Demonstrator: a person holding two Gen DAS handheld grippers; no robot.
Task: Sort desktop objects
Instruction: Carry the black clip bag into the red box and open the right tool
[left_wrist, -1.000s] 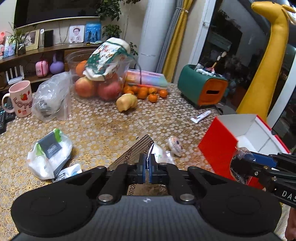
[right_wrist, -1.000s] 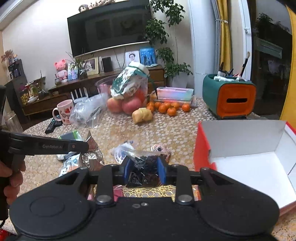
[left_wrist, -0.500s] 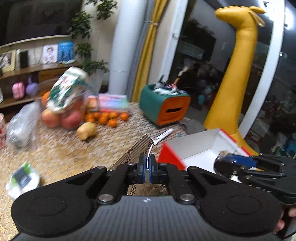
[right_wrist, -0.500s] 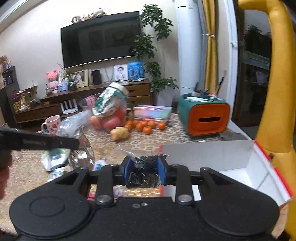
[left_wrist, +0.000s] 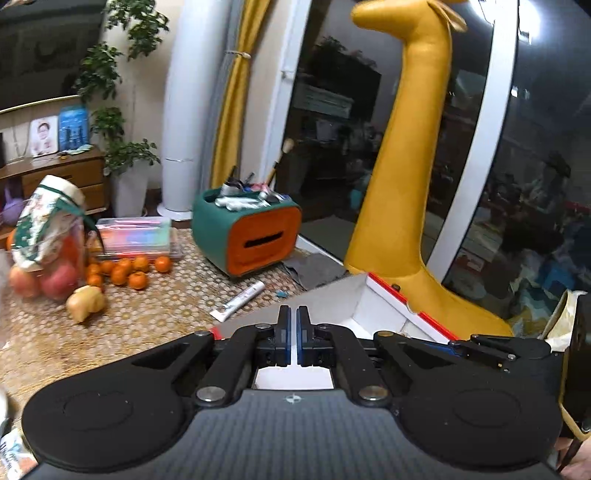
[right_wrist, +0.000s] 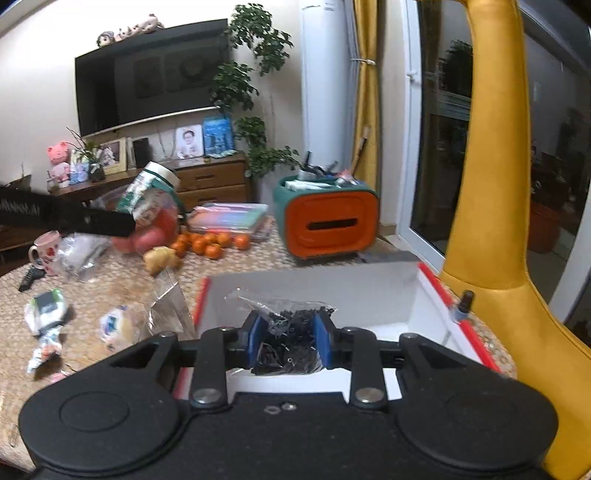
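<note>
A white box with red edges (right_wrist: 369, 295) sits on the table's right side; it also shows in the left wrist view (left_wrist: 354, 299). My right gripper (right_wrist: 288, 336) is shut on a clear bag of small black parts (right_wrist: 291, 332) and holds it over the box's inside. My left gripper (left_wrist: 293, 332) hovers over the box with its jaws slightly apart and nothing between them. In the right wrist view a clear packet (right_wrist: 168, 306) hangs in the air just left of the box.
A green and orange organiser (right_wrist: 327, 221), tangerines (right_wrist: 207, 242), a bag of apples (left_wrist: 48, 254), a tube (left_wrist: 238, 304), a pink mug (right_wrist: 46, 253) and small packets (right_wrist: 46, 308) lie on the patterned table (left_wrist: 155, 317). A yellow giraffe figure (left_wrist: 399, 184) stands right of the box.
Both grippers swung right toward the box. The left gripper let go of the clear packet with brown card and is now empty. The right bag now hangs over the box.
</note>
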